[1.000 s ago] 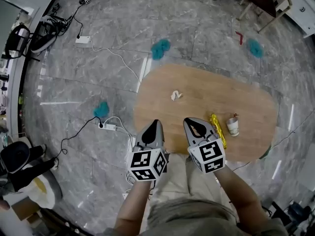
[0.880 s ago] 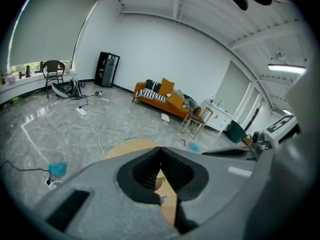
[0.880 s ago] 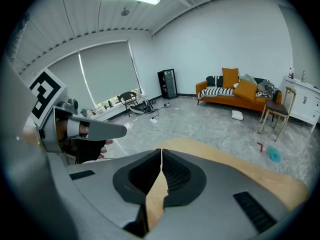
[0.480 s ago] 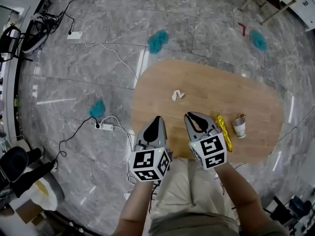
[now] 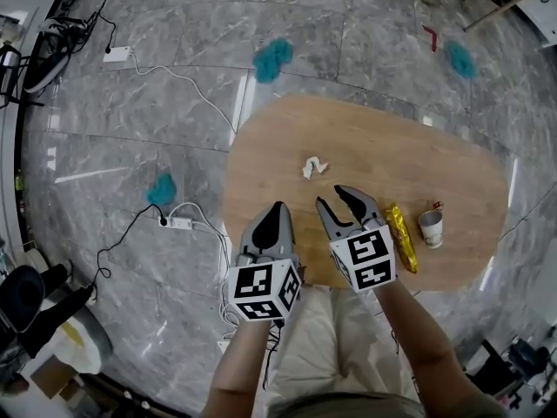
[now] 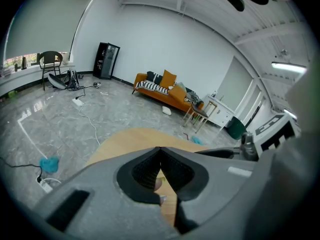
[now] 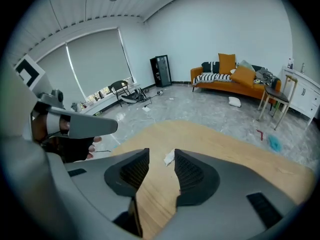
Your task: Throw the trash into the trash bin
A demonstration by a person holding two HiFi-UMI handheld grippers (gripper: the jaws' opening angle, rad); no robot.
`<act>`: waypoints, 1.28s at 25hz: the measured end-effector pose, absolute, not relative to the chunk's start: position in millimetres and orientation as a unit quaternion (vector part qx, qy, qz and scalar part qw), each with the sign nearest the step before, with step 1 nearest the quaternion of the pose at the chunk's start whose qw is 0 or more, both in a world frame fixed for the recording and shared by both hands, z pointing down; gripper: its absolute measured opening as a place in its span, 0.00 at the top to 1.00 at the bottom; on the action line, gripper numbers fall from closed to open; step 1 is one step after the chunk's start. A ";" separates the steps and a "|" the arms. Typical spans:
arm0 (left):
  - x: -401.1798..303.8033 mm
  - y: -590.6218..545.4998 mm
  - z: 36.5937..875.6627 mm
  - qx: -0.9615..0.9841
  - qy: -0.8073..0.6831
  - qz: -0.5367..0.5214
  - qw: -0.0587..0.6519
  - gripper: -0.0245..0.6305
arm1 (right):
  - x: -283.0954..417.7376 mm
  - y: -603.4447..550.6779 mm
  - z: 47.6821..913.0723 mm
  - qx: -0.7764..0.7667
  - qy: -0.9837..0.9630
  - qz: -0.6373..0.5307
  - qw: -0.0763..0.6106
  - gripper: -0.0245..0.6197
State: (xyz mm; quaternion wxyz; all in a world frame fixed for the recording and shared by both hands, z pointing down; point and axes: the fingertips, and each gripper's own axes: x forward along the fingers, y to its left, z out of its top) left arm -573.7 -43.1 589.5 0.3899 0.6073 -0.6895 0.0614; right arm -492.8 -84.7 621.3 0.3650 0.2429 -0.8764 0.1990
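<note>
A crumpled white paper (image 5: pixel 312 167) lies near the middle of the oval wooden table (image 5: pixel 374 142); it also shows just beyond my right jaws (image 7: pixel 169 157). A yellow wrapper (image 5: pixel 400 236) and a small paper cup (image 5: pixel 431 227) lie at the table's near right. My right gripper (image 5: pixel 335 200) hovers over the near edge, a little short of the paper. Its jaws have just been opening and stand open with nothing between them (image 7: pixel 161 153). Beside it on the left, my left gripper (image 5: pixel 277 209) is shut and empty (image 6: pixel 160 149).
Teal cloths (image 5: pixel 271 57) (image 5: pixel 160 190) (image 5: pixel 459 57) lie on the grey marble floor. A white power strip (image 5: pixel 178 222) with cables sits left of the table. A dark green bin (image 6: pixel 236 128) stands by the far cabinet, near an orange sofa (image 7: pixel 235 81).
The right gripper's jaws went from shut to open. Both grippers came down and forward over the table's near edge. The left gripper stayed shut.
</note>
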 end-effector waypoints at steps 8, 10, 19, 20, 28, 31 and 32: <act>-584.2 -50.0 619.3 0.599 -0.692 0.062 0.399 0.95 | -502.9 -96.6 663.8 0.250 -0.864 0.196 0.392 0.67; -585.2 -50.8 624.5 0.598 -0.691 0.063 0.401 0.95 | -505.5 -97.7 671.6 0.253 -0.861 0.198 0.396 0.66; -590.2 -54.1 645.1 0.597 -0.686 0.077 0.409 0.95 | -512.6 -105.8 697.0 0.258 -0.852 0.195 0.411 0.63; -590.6 -54.6 648.0 0.597 -0.685 0.078 0.410 0.95 | -513.5 -107.4 699.5 0.258 -0.852 0.195 0.412 0.63; -596.7 -59.8 662.0 0.595 -0.683 0.083 0.416 0.95 | -519.6 -119.0 719.1 0.265 -0.845 0.193 0.423 0.62; -597.8 -63.0 665.2 0.596 -0.681 0.084 0.416 0.95 | -521.3 -121.3 726.3 0.263 -0.843 0.190 0.429 0.62; -598.3 -64.1 666.7 0.597 -0.681 0.084 0.416 0.95 | -522.1 -122.2 728.9 0.263 -0.842 0.190 0.430 0.62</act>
